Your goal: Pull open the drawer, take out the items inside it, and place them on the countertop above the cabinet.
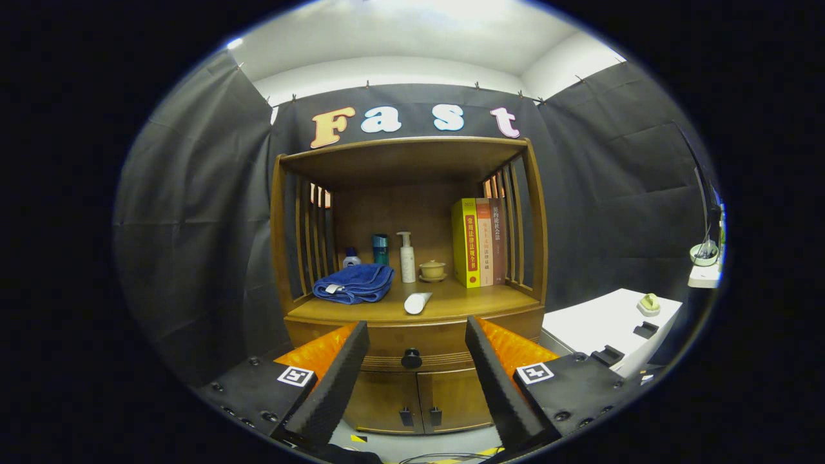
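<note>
A wooden cabinet (pixel 412 303) stands ahead against the black cloth wall. Its drawer (pixel 419 341) is closed, with a round black knob (pixel 411 358) at the middle of its front. My gripper (pixel 412 374) is open, well short of the cabinet, and the knob shows in the gap between the two fingers (pixel 335 380). Nothing is held. On the countertop (pixel 451 303) above the drawer lie a folded blue towel (pixel 354 282) and a white tube (pixel 417 302). The drawer's contents are hidden.
At the back of the countertop stand bottles (pixel 406 258), a small lidded cup (pixel 432 270) and several upright books (pixel 478 241). Two small doors (pixel 419 399) sit below the drawer. A white table (pixel 612 325) with small objects stands to the right of the cabinet.
</note>
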